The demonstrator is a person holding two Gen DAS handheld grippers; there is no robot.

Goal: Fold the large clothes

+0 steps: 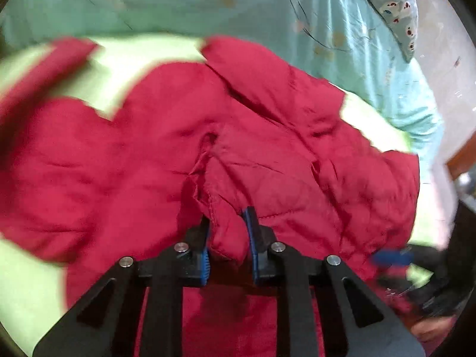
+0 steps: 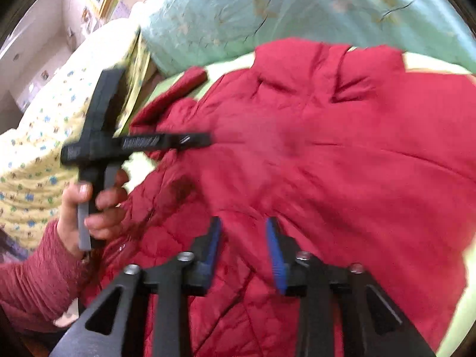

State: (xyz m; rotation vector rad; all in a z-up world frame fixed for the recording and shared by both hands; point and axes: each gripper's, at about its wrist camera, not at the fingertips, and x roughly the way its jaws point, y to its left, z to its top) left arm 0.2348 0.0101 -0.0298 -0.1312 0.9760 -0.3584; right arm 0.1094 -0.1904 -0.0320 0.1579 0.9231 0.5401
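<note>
Covering pale green bed sheet, red jacket, teal quilt behind.

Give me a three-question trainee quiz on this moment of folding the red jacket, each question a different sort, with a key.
1. True or false: the left gripper is pinching a fold of the red jacket.
2. Multiple choice: the red jacket lies on
A. a pale green sheet
B. a wooden floor
C. a blue plastic tub
3. Fill in the word: in the right wrist view, the right gripper's jaws stand ____ over the jacket.

Key
1. True: red fabric is bunched between the blue pads.
2. A: the pale green sheet shows around the jacket, with a turquoise quilt behind.
3. Open: the pads stand apart with no fabric pinched.
</note>
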